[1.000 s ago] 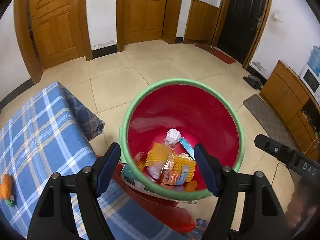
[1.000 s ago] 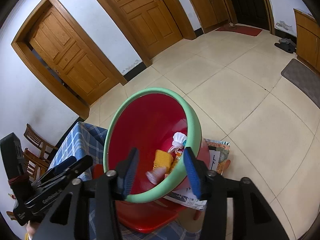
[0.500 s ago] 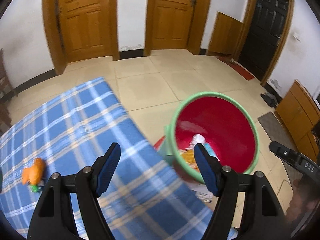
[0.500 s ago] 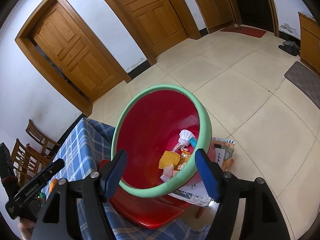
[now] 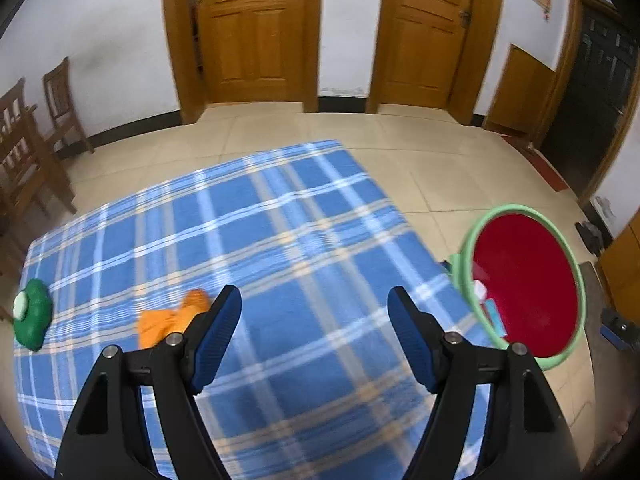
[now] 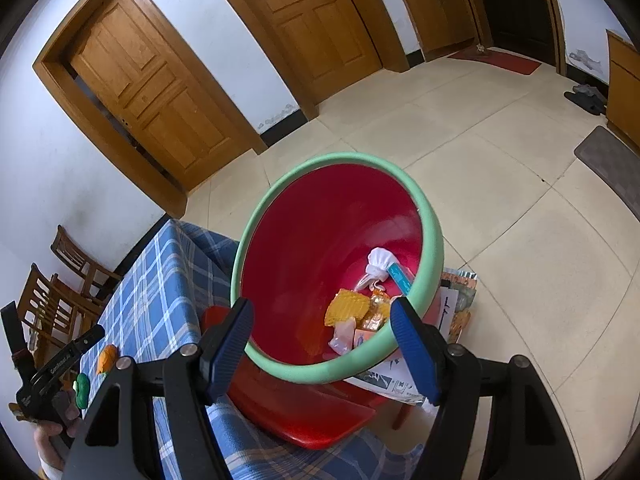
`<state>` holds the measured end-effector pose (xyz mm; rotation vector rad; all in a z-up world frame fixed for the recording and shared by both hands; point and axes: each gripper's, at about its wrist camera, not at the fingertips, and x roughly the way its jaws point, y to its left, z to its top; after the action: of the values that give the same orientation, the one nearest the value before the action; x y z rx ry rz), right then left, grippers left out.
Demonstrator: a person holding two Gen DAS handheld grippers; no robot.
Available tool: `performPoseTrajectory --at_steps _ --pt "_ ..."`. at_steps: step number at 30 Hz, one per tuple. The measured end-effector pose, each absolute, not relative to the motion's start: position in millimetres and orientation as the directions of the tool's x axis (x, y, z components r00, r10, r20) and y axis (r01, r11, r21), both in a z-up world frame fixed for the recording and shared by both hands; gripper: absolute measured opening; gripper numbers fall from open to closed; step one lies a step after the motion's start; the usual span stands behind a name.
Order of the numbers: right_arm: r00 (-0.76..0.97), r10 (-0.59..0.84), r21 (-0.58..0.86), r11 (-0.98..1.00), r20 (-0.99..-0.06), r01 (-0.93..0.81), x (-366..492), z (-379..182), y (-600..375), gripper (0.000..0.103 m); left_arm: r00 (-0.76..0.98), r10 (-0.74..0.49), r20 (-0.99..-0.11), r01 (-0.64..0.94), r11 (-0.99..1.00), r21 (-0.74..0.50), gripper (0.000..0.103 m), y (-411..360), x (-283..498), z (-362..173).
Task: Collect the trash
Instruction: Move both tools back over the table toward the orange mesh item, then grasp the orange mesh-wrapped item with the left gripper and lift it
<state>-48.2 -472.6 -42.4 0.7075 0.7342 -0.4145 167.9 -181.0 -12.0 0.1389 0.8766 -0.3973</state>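
A red bin with a green rim (image 6: 434, 240) stands on a red stool (image 6: 304, 412) beside the table, and holds a white wad (image 6: 378, 264), yellow foam netting (image 6: 346, 306) and wrappers. My right gripper (image 6: 322, 306) hangs open just above the bin's near rim, with nothing held. My left gripper (image 5: 314, 296) is open over the blue plaid tablecloth (image 5: 280, 220), holding nothing. A crumpled orange scrap (image 5: 168, 322) lies just left of its left finger. A green and white piece (image 5: 32, 314) sits near the table's left edge. The bin (image 5: 524, 284) is off to the right.
Printed papers (image 6: 458, 308) lie under the bin on the stool. Wooden chairs (image 5: 28, 152) stand to the left of the table. Wooden doors (image 5: 248, 28) line the far wall across a tiled floor (image 6: 500, 200). A hand grips the left gripper's handle (image 6: 52, 364).
My left gripper has swung left from above the bin to over the tablecloth, bringing the orange scrap close. My right gripper's jaws have widened while it stayed above the bin.
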Motion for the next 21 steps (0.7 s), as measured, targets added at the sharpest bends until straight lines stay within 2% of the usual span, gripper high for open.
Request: performPoseTrajectory --at_steps 12,17,20,21 --pt "0.656 -0.092 0.416 0.705 -0.749 0.575 -40 -47 -466 0.073 0.573 -0.144 -0.807 0.285 0.958 0.032 0.075 -138 192 -43" --pt "0.648 -0.086 0.412 0.706 -0.757 0.576 -38 -49 -465 0.073 0.539 -0.127 -0.833 0.246 0.969 0.012 0.067 -128 203 -56" --pt "0.644 -0.085 0.409 0.707 -0.76 0.577 -38 -50 -465 0.073 0.541 -0.128 -0.831 0.249 0.968 0.013 0.057 -125 206 -60" --pt "0.643 -0.085 0.409 0.707 -0.761 0.577 -37 -50 -464 0.073 0.548 -0.127 -0.827 0.254 0.967 0.02 0.051 -126 205 -59"
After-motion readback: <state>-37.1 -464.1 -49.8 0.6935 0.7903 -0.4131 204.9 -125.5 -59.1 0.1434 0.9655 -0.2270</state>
